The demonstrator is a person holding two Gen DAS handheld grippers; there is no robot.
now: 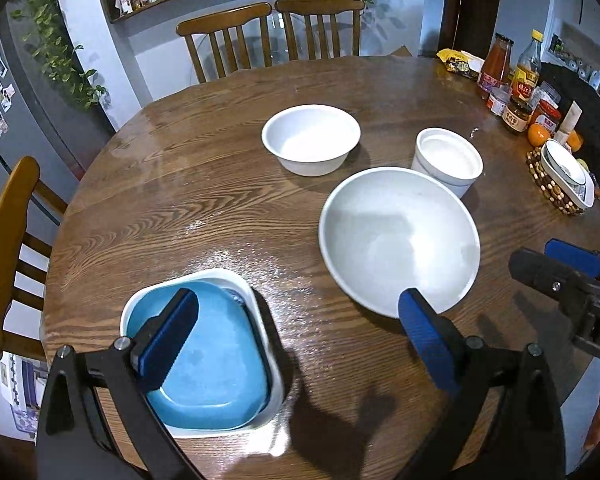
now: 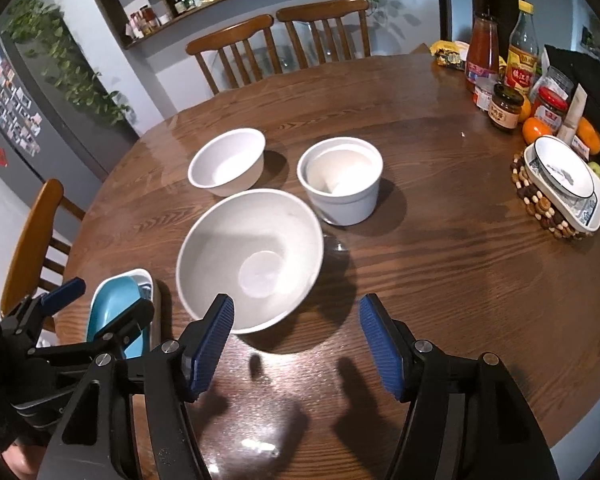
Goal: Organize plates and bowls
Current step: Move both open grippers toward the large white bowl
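My left fingers [image 1: 300, 336] gape wide and empty above the blue plate [image 1: 208, 364] nested in a white dish [image 1: 260, 300] at the tabletop's [image 1: 180, 184] near edge; my right fingers [image 2: 296, 352] stand half-spread, empty, just before the large white bowl [image 2: 252, 256].

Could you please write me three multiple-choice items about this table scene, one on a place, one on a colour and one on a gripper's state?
1. Where does the blue plate lie?
A. inside the white square dish
B. on a chair
C. in the large white bowl

2. What colour are the gripper pads?
A. red
B. blue
C. green

3. How does the right gripper stand?
A. shut on a bowl
B. shut on a bottle
C. open, holding nothing

Answers:
1 A, the white rim surrounds the blue plate.
2 B, both wrist views show ribbed blue pads.
3 C, only the bare wooden table shows between its fingers.
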